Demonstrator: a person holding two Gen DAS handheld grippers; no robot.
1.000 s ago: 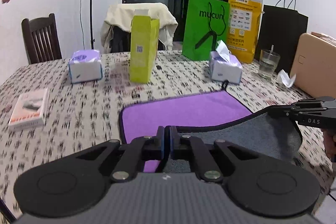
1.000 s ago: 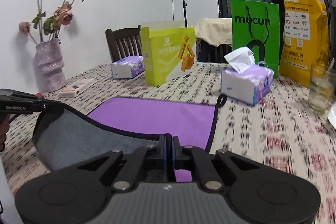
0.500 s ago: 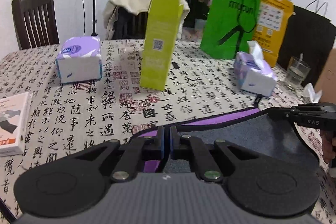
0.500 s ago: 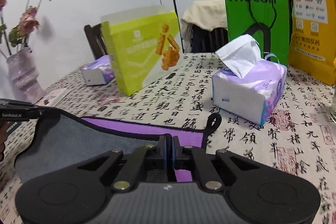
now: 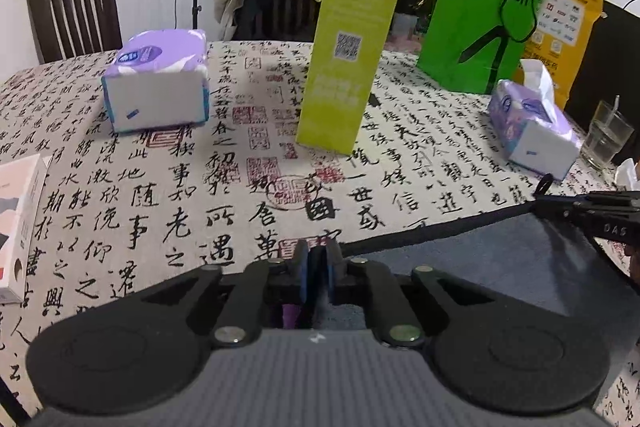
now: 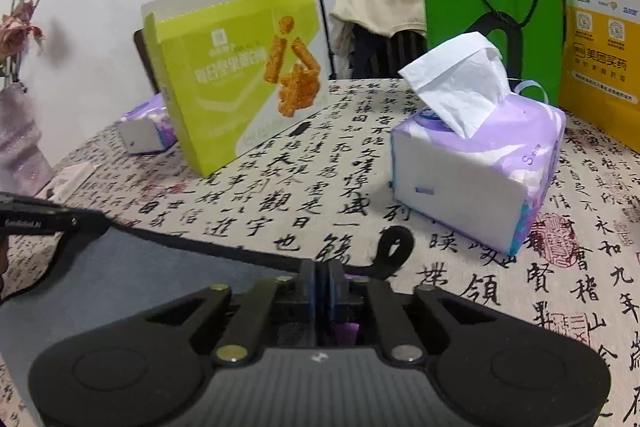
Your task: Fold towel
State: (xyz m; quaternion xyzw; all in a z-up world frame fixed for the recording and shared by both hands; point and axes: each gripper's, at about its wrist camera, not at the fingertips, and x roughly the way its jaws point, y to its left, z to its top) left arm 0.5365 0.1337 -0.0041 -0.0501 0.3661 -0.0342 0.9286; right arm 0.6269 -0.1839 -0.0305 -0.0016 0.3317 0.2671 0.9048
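Your left gripper (image 5: 318, 269) and right gripper (image 6: 322, 285) each have their fingers pressed together on a corner of the towel (image 5: 500, 259), one at either end of the same black-bound edge. That edge hangs stretched between them just above the tabletop (image 5: 224, 163), grey side up; a sliver of purple shows between each pair of fingers.

Handling, judged: the cloth is soft and light. It sags between the grips and will drape, not hold a shape. It looks plush, so it should not slip from closed fingers. The corners are the right hold; keep the edge taut so the fold lands square.

Hard to make out:
- The lower layer and far edge of the towel are hidden under the lifted flap and the gripper bodies.
- You cannot tell whether the held edge meets the far edge.
- A black loop (image 6: 394, 247) pokes out by the right gripper, lying on the tabletop.
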